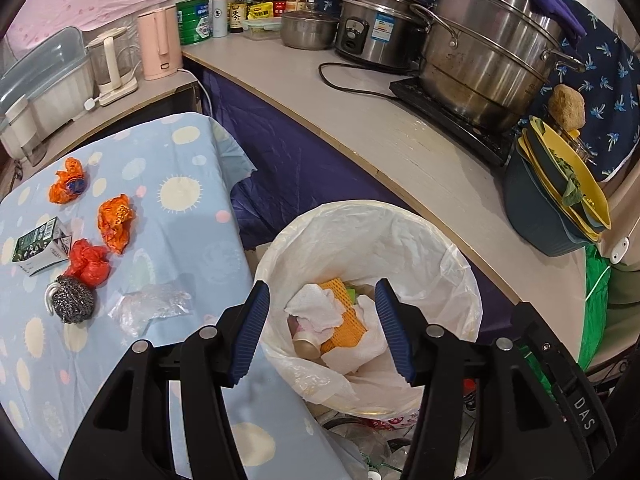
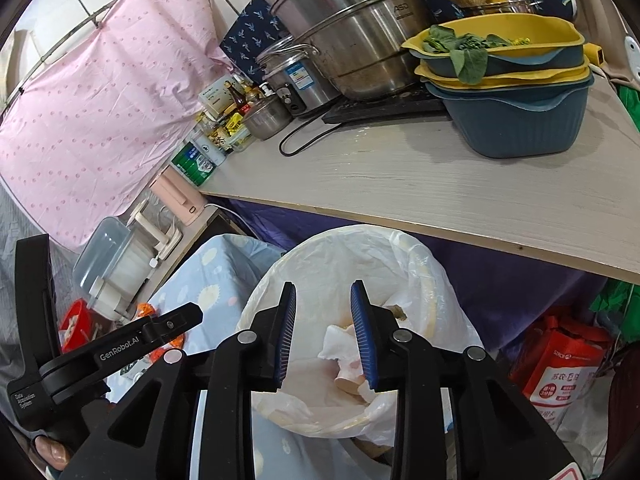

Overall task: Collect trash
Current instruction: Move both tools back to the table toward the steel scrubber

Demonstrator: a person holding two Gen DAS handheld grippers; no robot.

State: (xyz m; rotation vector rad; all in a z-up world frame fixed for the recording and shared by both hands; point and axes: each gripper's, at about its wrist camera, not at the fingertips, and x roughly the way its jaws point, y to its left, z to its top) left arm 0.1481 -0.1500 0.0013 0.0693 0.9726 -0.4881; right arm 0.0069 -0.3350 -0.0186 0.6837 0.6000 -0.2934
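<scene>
Above the bin [image 1: 460, 280], both the left gripper [image 1: 322, 330] and right gripper [image 2: 324, 330] hang released, empty; next, reach left for the nearest wrapper [image 1: 148, 308].

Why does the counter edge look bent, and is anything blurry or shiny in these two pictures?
Left wrist view: the fisheye lens bows the counter edge, corners go black, and the big steel pot shows bright reflections. Right wrist view: the same curving and dark corners; the counter has a soft sheen, and the bin bag stays sharp.
</scene>
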